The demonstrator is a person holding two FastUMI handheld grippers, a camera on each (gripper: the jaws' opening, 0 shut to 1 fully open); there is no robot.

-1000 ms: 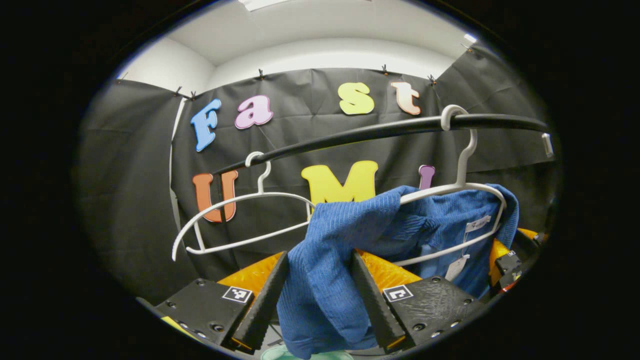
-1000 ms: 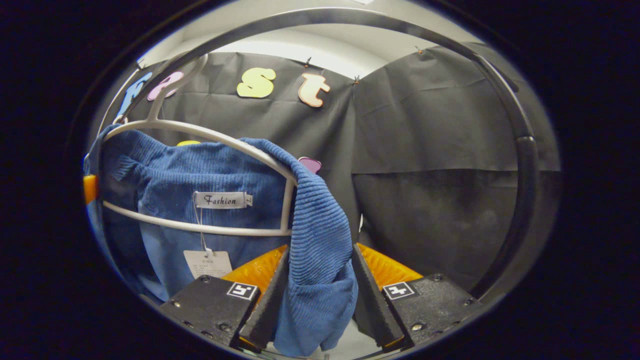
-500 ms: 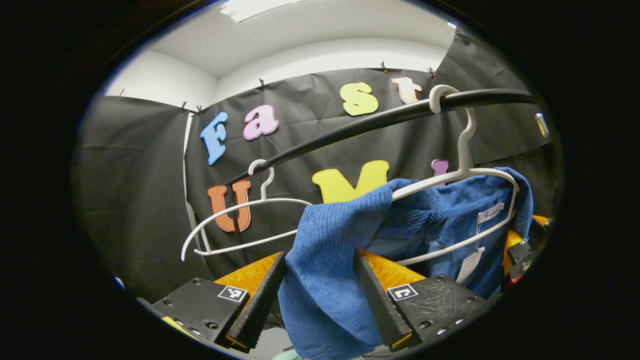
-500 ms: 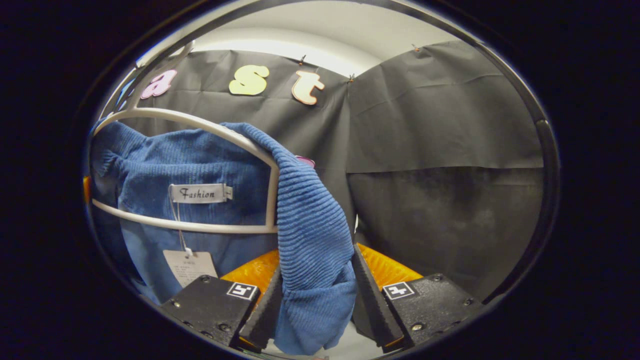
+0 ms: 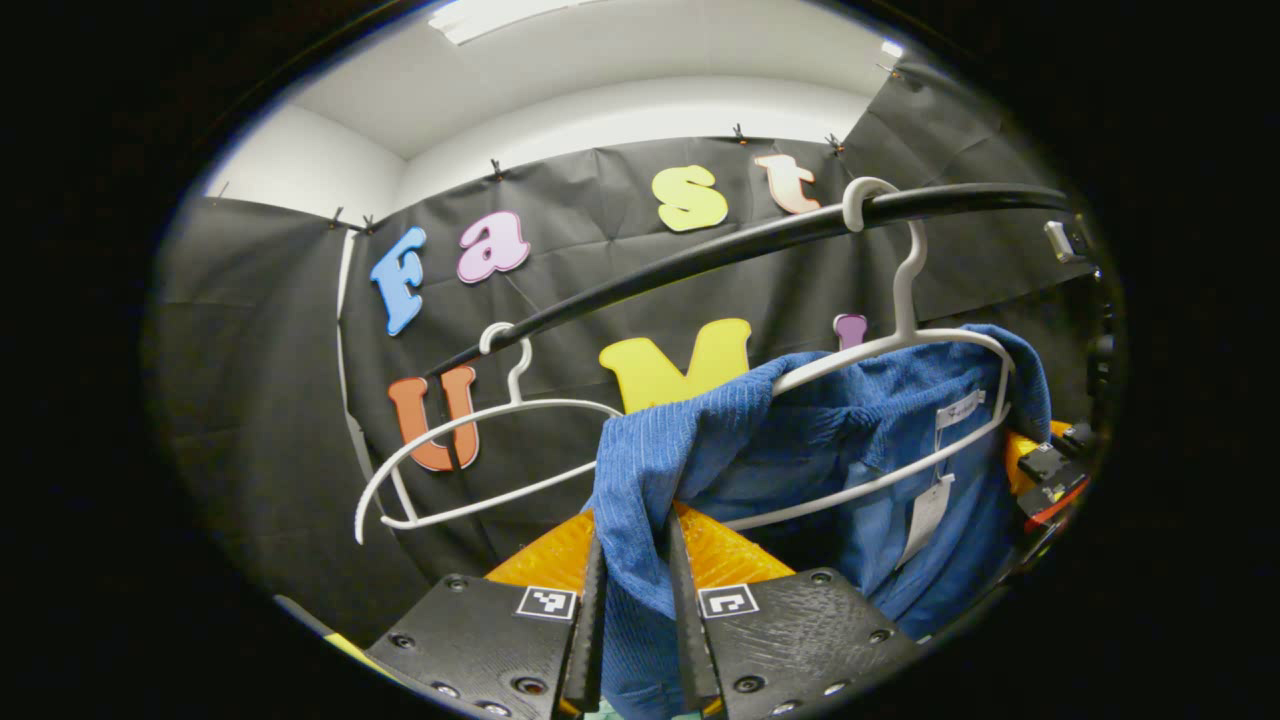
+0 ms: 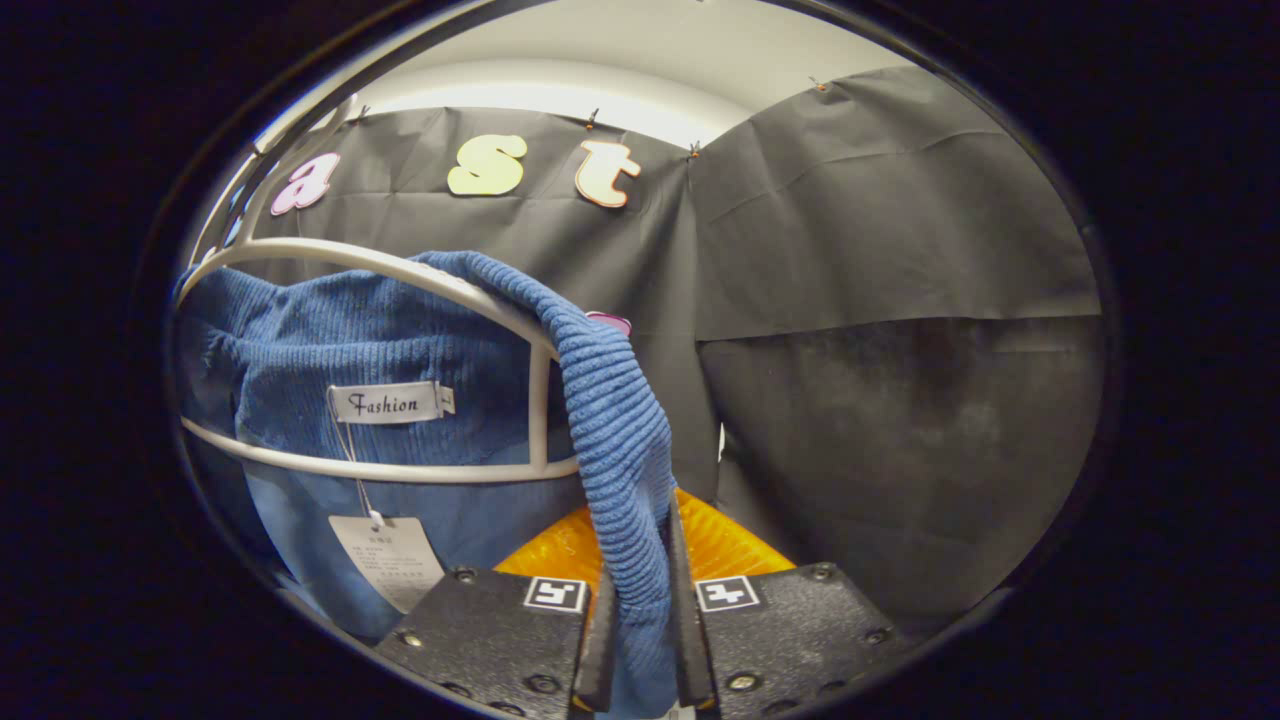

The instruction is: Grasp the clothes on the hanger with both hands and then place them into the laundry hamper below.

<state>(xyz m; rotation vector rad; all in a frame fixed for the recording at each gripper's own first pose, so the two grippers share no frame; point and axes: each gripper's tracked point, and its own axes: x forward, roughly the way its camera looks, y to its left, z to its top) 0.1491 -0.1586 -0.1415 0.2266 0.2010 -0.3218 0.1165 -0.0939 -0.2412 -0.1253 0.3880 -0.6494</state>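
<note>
Left tongs (image 5: 637, 610) pinch sweater (image 5: 860, 450); right tongs (image 6: 640, 620) likewise.

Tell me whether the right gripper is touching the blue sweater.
Touching. In the right gripper view, the right gripper has both fingers closed against the sweater's ribbed shoulder edge, the knit pinched between them with no gap.

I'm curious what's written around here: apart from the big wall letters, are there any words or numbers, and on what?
Neck label in the blue sweater: one script word, left unquoted.
Hang tag: print too small to read.
Square markers: patterns, not words.
</note>
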